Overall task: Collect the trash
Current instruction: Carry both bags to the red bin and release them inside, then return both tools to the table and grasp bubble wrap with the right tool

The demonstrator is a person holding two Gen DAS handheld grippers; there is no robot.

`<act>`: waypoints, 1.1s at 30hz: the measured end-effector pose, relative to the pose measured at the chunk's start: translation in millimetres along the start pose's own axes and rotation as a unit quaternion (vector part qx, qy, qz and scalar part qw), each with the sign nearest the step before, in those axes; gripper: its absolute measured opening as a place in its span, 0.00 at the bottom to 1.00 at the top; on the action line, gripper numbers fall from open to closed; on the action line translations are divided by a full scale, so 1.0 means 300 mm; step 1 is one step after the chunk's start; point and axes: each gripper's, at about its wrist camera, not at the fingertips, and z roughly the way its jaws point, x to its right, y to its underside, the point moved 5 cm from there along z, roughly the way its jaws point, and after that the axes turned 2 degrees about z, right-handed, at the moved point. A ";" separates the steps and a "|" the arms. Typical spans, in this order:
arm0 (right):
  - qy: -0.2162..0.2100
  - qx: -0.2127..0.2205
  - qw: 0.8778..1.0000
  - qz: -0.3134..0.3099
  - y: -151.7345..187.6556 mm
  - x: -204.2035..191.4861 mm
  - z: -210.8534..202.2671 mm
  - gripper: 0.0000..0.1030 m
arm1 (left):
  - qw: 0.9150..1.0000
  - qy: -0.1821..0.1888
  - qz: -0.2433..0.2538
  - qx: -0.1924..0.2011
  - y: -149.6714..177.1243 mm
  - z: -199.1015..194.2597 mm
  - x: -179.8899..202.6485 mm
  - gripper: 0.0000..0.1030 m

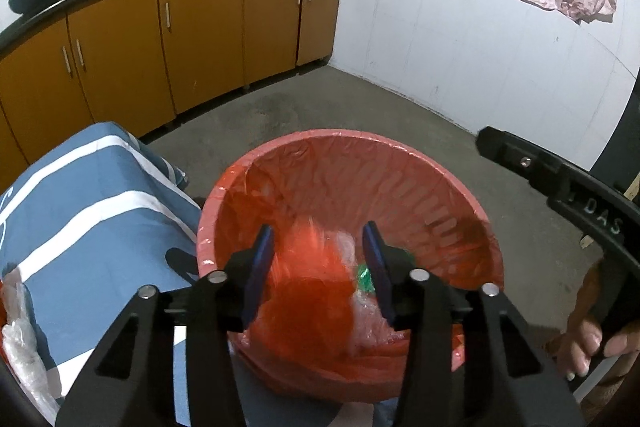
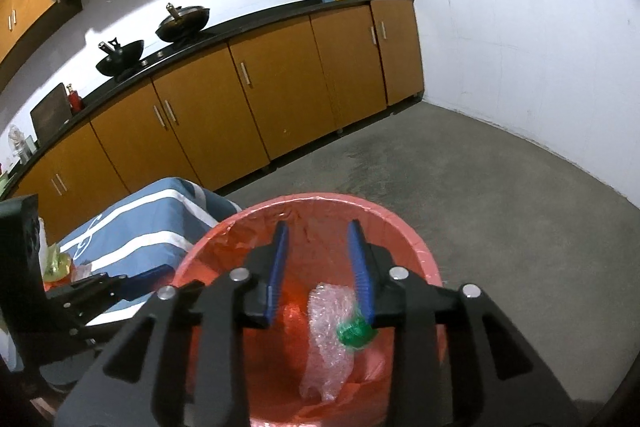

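While both tools hung over the round red plastic bin lined with an orange bag (image 1: 460,187), the left gripper (image 1: 318,263) stood with its blue-padded fingers spread above a blurred orange plastic bag (image 1: 316,291), touching nothing. The right gripper (image 2: 320,267) was likewise spread wide and empty. Inside the bin lay a crumpled clear bubble wrap (image 2: 326,339) and a small green wrapper (image 2: 354,333), touching. A blue-and-white striped cloth (image 1: 92,227) lay just beside the bin.

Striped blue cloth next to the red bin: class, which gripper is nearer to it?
Left. The left gripper is over the bin at its edge beside the cloth; the right gripper is over the bin, farther from the cloth.
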 end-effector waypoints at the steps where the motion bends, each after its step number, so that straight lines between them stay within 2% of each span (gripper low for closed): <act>1: 0.002 0.000 1.000 0.001 0.001 0.006 0.000 0.32 | 1.000 -0.001 -0.003 -0.001 0.002 -0.002 -0.006 0.48; 10: 0.005 0.001 1.000 -0.005 0.020 -0.018 -0.030 0.37 | 0.999 -0.026 -0.036 0.019 0.027 -0.114 -0.089 0.60; 13: -0.007 0.001 1.000 -0.016 0.031 -0.072 -0.045 0.37 | 0.997 -0.041 -0.051 0.037 0.049 -0.190 -0.135 0.65; 16: -0.020 -0.001 0.999 -0.027 0.039 -0.130 -0.060 0.42 | 0.994 -0.065 -0.067 0.057 0.078 -0.288 -0.186 0.68; 20: -0.047 -0.004 0.998 -0.045 0.063 -0.239 -0.086 0.42 | 0.988 -0.095 -0.085 0.082 0.119 -0.403 -0.256 0.71; 23: -0.074 -0.007 0.995 -0.066 0.084 -0.354 -0.108 0.42 | 0.981 -0.130 -0.099 0.100 0.163 -0.498 -0.322 0.74; 26: -0.096 -0.011 0.992 -0.082 0.101 -0.445 -0.126 0.42 | 0.971 -0.174 -0.118 0.115 0.221 -0.595 -0.409 0.75; 31: -0.145 -0.023 0.984 -0.101 0.147 -0.627 -0.157 0.42 | 0.950 -0.243 -0.157 0.119 0.343 -0.717 -0.566 0.78; 33: -0.166 -0.031 0.980 -0.107 0.170 -0.698 -0.164 0.42 | 0.937 -0.274 -0.186 0.111 0.410 -0.761 -0.652 0.79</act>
